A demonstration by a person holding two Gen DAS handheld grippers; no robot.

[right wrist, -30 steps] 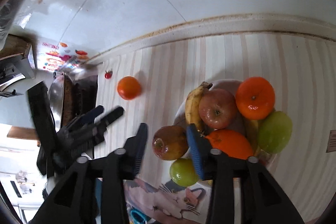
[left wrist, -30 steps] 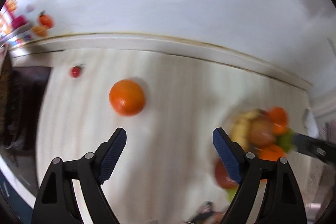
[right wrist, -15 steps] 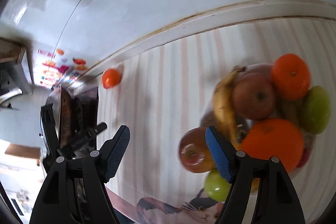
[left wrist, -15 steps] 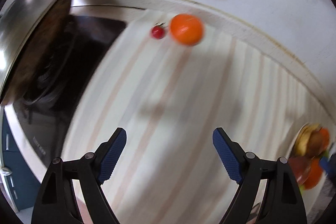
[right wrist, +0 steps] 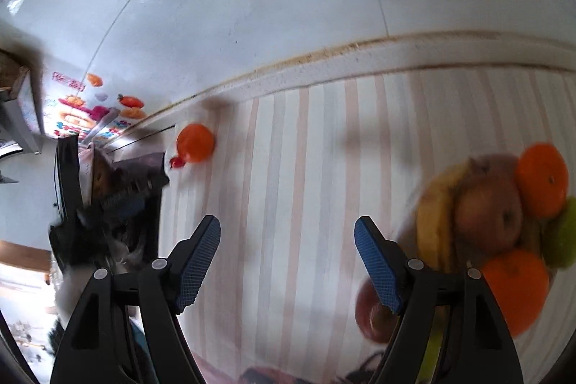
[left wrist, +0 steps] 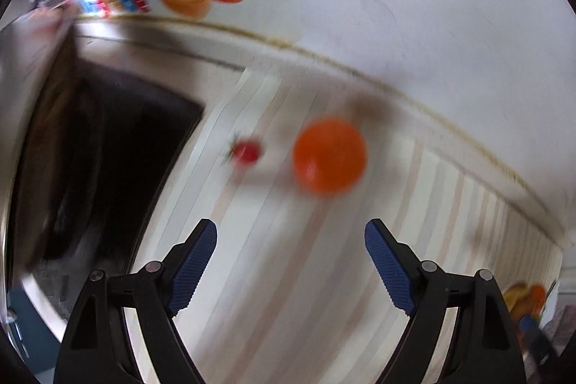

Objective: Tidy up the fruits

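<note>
Orange (left wrist: 329,155) nearer now, striped countertop (left wrist: 288,294), white wall (left wrist: 396,6)

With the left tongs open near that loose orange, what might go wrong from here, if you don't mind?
1. The orange is round and lies free on the striped counter; a glancing touch from the left tongs might roll it.
2. The small red fruit sits right beside it and could get knocked.

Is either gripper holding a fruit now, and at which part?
No. The left gripper and right gripper are open, nothing between their pads.
</note>
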